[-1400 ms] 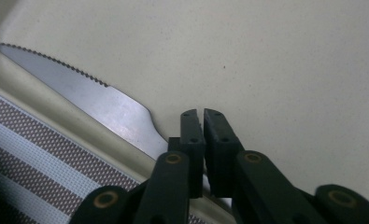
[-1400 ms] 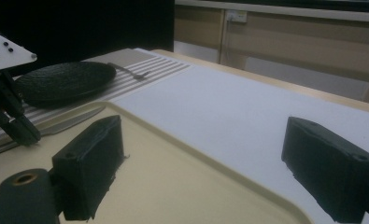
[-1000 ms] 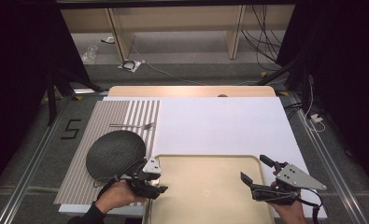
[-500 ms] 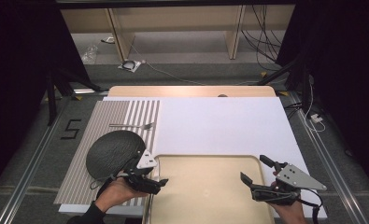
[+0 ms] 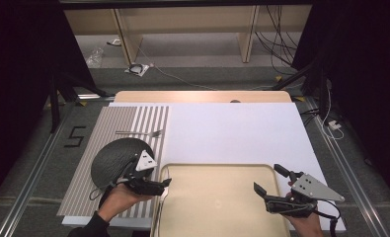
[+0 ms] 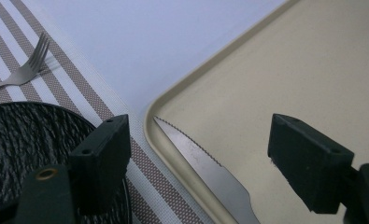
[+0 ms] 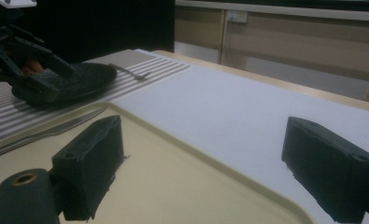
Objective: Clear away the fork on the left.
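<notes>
Nearest the person, the beige tray (image 5: 222, 202) serves as the landmark. At its left edge the left tool (image 5: 158, 186) hangs over the knife (image 6: 205, 170); its jaws have just been opening and now stand wide, with the blade lying on the tray floor between and below them, touched by neither pad. At the tray's right side the right tool (image 5: 271, 181) hovers with its jaws wide and nothing between them. Just left of the tray sits the black plate (image 5: 114, 160) on the striped mat (image 5: 89, 148), and beyond the plate, farther from the tray, lies the fork (image 5: 139, 133). The step in hand looks like letting the knife go onto the tray; the next move probably calls for lifting the left tool clear and reaching past the plate toward the fork.
</notes>
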